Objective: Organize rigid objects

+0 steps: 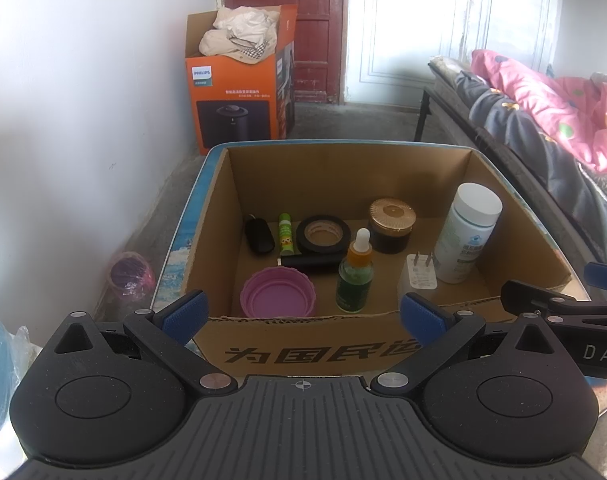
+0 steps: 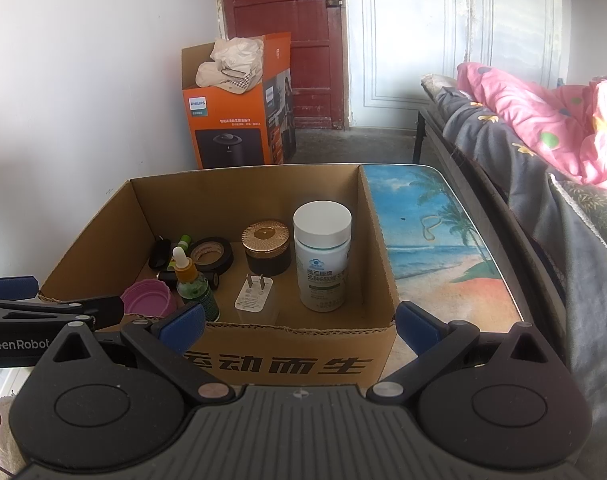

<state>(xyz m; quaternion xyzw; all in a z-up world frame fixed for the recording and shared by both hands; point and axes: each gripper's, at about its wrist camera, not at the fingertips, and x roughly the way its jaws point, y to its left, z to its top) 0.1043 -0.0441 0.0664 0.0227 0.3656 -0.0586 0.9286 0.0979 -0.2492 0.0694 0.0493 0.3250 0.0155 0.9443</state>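
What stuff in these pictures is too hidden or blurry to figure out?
- Black stick: in the left wrist view the tape roll and dropper bottle cover parts of it; what it is stays unclear.
- White bottle: label print too small to read in the right wrist view.
- Purple thing on the floor: blurred at the left wrist view's edge.
- Orange box: the cloth on top hides what lies beneath it.

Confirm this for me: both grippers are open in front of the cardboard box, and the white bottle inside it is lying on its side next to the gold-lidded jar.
One detail is wrong. The white bottle stands upright, cap on top, as the right wrist view shows. The rest holds: it is inside the cardboard box next to the gold-lidded jar, and the left gripper and right gripper are both open in front of the box.
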